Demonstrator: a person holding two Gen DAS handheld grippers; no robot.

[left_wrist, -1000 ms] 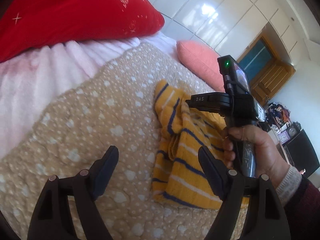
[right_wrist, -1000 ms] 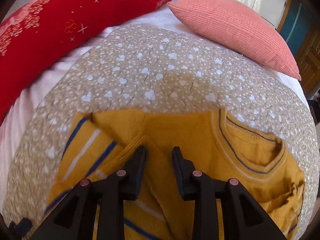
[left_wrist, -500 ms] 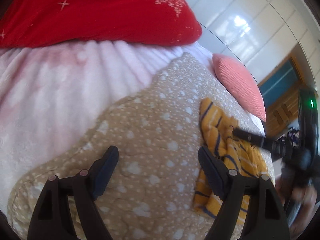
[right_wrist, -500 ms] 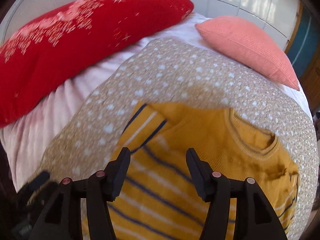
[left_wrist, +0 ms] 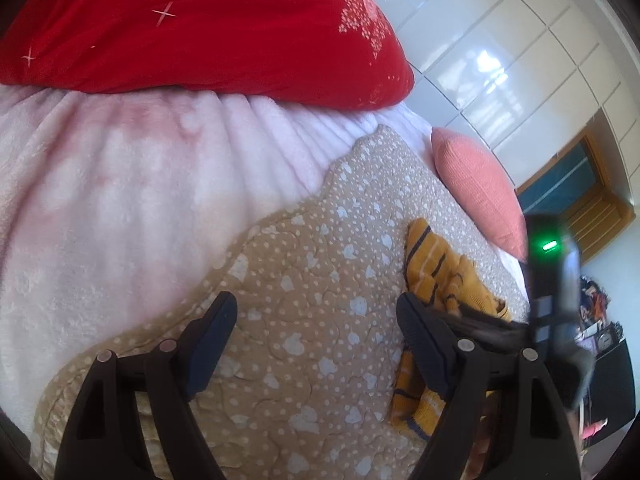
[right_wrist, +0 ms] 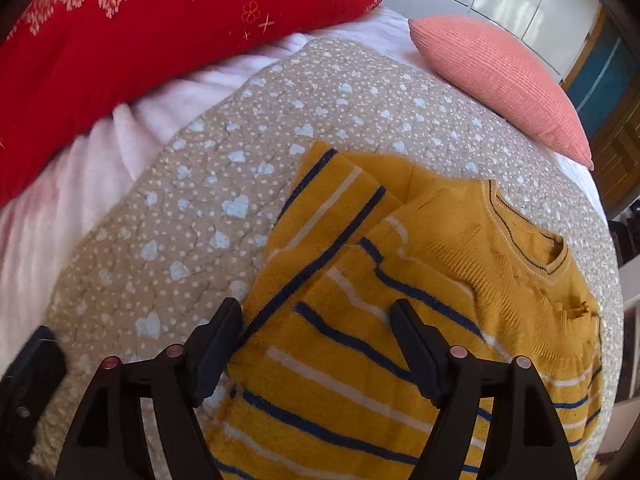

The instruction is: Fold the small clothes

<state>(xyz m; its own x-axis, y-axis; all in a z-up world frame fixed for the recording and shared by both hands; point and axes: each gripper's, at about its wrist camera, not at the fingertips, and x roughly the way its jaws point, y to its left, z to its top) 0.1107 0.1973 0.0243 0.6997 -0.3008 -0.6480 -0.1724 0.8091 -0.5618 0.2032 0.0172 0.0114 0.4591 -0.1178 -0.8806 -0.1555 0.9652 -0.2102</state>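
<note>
A small yellow sweater with blue and white stripes lies on a beige heart-patterned quilt, one sleeve folded across its body. My right gripper hovers over the sweater's lower left part; its jaws are opening and hold nothing. In the left wrist view the sweater shows at the right, partly hidden behind the right gripper's blurred body. My left gripper is open over bare quilt, to the left of the sweater.
A big red pillow lies at the head of the bed on a pale pink fleece blanket. A salmon cushion sits beyond the sweater. White wardrobe doors and a wooden door frame stand behind.
The right gripper's jaws spread wide, let go of the sleeve, which now lies folded across the sweater, and drew back toward the hem. The left gripper swung left, away from the sweater.
</note>
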